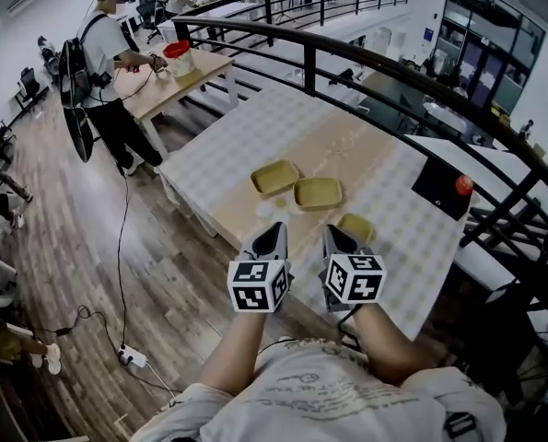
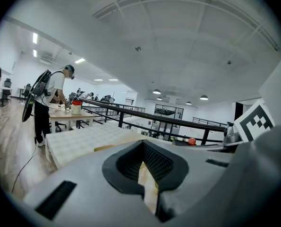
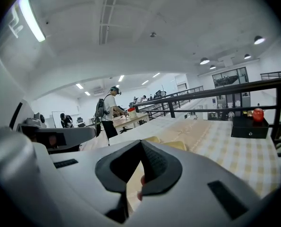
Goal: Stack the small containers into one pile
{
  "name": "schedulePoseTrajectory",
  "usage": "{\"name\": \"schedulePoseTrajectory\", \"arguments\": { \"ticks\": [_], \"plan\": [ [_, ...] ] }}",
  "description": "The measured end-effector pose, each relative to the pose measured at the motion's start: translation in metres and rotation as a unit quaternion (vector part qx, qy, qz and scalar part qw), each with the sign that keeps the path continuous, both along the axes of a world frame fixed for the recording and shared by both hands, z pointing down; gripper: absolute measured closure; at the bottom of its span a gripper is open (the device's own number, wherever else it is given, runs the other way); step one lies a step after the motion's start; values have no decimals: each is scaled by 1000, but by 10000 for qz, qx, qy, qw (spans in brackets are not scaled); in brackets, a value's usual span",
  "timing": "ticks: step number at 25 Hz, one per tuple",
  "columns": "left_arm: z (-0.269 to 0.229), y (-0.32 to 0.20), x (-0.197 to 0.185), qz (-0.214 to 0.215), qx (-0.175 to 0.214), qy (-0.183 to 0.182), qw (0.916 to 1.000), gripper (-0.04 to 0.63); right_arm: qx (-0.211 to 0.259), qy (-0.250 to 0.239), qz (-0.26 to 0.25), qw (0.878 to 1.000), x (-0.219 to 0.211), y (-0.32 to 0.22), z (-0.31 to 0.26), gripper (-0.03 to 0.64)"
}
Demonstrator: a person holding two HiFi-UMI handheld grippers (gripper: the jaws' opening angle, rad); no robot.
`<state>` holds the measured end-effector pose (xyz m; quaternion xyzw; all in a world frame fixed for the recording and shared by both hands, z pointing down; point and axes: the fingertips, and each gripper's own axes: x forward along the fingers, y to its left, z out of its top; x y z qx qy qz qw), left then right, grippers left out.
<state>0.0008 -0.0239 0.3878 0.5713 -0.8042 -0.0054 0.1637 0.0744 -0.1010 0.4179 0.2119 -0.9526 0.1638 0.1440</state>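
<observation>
While the left gripper (image 1: 272,239) and right gripper (image 1: 338,241) hover, jaws pressed together, at the table's (image 1: 402,201) near edge, one container (image 1: 275,177) lies lengthwise toward the far edge, with a second container (image 1: 318,192) just beside it, slightly turned.

Head view looks steeply down; tool views (low, near-level) share the table (image 2: 83,141).

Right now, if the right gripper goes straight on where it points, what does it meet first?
Probably the right yellow container of the mid-table pair, ahead of the right gripper; depth is unclear, so it could touch the table first.
</observation>
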Motion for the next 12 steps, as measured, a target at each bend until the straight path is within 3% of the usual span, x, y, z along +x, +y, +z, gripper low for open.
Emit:
{"name": "schedulePoseTrajectory", "arguments": {
  "ticks": [7,12],
  "plan": [
    [33,-21,-36,61,-244,100,9996,591,-189,162,209,9995,-30,-24,30,615],
    [56,-35,-42,142,-475,246,9985,591,-353,355,399,9979,-34,-40,53,615]
  ]
}}
